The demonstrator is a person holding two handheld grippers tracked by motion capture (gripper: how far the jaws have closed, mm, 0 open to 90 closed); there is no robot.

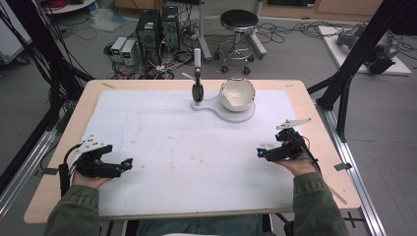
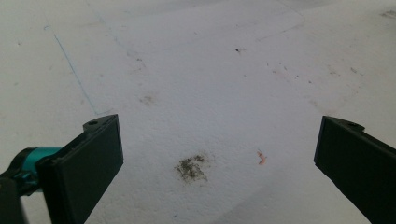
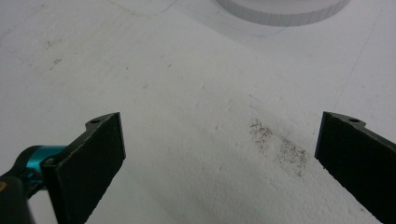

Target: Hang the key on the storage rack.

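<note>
At the near edge of the tabletop two olive-green sleeves come in, each hand gripping a black, angular gripper low over a white, slightly grainy sheet that covers most of the pale wood.

The left gripper points toward the middle of the sheet; in the left gripper view its flat, matte black jaws stand wide apart with nothing between them — only the sheet, marked with a dark smudge, a small pinkish fleck and a faint blue line.

The right gripper faces inward from the other side, a grey three-cornered plate on top. In the right gripper view its jaws are likewise spread wide and empty, over a speckled grey patch.

Farther off, at the sheet's far edge, a glossy white bowl sits tilted on a round white base, well apart from both grippers; just beside it stands a slim upright black-and-white device on the same base.

Beyond the tabletop, on the grey floor, are a round black stool, computer towers and tangled cables.
</note>
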